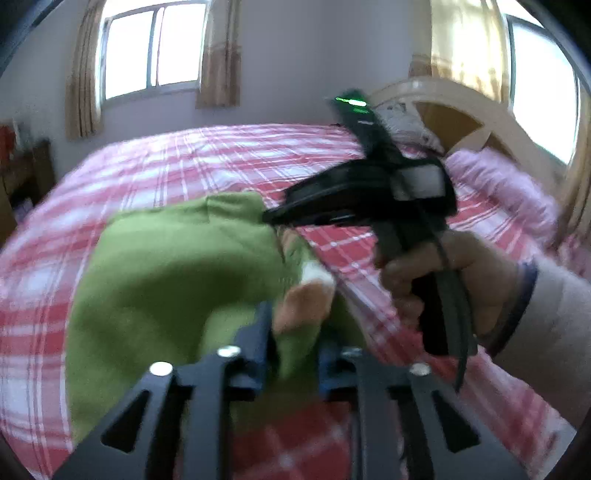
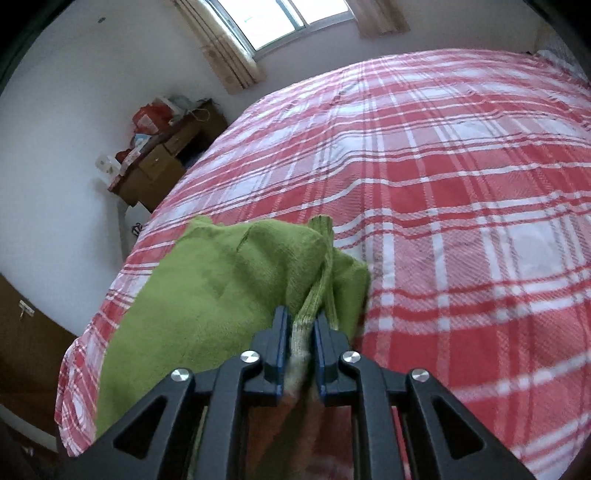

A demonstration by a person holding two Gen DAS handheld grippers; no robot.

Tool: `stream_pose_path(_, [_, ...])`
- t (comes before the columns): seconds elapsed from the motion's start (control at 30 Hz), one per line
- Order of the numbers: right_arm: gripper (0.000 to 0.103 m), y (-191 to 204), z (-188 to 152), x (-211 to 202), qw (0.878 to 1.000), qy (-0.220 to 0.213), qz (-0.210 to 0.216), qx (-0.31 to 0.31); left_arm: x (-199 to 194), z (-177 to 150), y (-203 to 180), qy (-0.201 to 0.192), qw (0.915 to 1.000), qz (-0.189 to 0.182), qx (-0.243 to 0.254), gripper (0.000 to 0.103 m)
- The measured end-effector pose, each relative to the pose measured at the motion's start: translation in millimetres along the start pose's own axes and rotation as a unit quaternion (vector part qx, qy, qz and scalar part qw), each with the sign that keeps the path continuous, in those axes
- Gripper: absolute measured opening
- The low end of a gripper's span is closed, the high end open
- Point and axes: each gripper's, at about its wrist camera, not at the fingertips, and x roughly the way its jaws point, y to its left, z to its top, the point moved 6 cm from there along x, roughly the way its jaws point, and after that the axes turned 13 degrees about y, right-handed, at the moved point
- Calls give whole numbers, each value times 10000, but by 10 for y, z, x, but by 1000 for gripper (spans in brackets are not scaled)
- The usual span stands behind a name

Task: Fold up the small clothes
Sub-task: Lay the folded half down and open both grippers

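R tongs (image 2: 299, 328) nearly closed, pinching ribbed edge of green garment (image 2: 207, 295); L tongs (image 1: 295, 347) partway open w/ garment fabric between. Garment lies on plaid bed (image 2: 461, 184). Window (image 2: 280, 22) beyond bed, cluttered dresser (image 2: 162, 155) beside bed.

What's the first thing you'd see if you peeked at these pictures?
The bright green garment jumps out, bunched up on the red and white checked bedspread that fills the room. The right tongs pinch its ribbed edge, while the left tongs have green cloth between their fingers. Behind the bed, a sunny window glows between tan curtains.
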Motion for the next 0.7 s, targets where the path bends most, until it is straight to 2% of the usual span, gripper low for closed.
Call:
stream_pose_path(0.03, [15, -21, -80, -132, 9999, -89, -30, 54, -117, -93, 62, -23, 9999, -137, -88, 51])
stream_pose_path(0.1, [15, -56, -277, -411, 9995, -277, -41, 110, -310, -245, 162, -127, 9997, -108, -190, 65])
stream_pose_path(0.23, [15, -56, -683, -859, 9982, -566, -80, 172, -633, -571, 483, -159, 9982, 165, -560, 66])
stream_pose_path(0.4, [17, 375, -1003, -1131, 9968, -756, -24, -262, -769, -735, 768, -92, 9931, 426, -1089, 66])
stream_pose_path(0.43, [20, 461, -1022, -1119, 9967, -728, 8, -357, -778, -755, 801, -59, 9918, 493, -1180, 66])
stream_pose_path(0.5, [44, 658, -1046, -1035, 9962, -632, 86, -595, -817, -807, 850, -72, 9899, 488, -1328, 66])
stream_pose_path(0.53, [47, 759, -1048, -964, 9956, -578, 35, -738, -847, -830, 865, -94, 9892, 491, -1380, 66])
stream_pose_path(0.63, [47, 870, -1007, -739, 9951, -353, -9, -923, -938, -908, 889, -131, 9881, 647, -1391, 70])
stream_pose_path(0.7, [47, 866, -996, -510, 9949, -107, -249, -970, -976, -940, 930, -133, 9872, 742, -1408, 71])
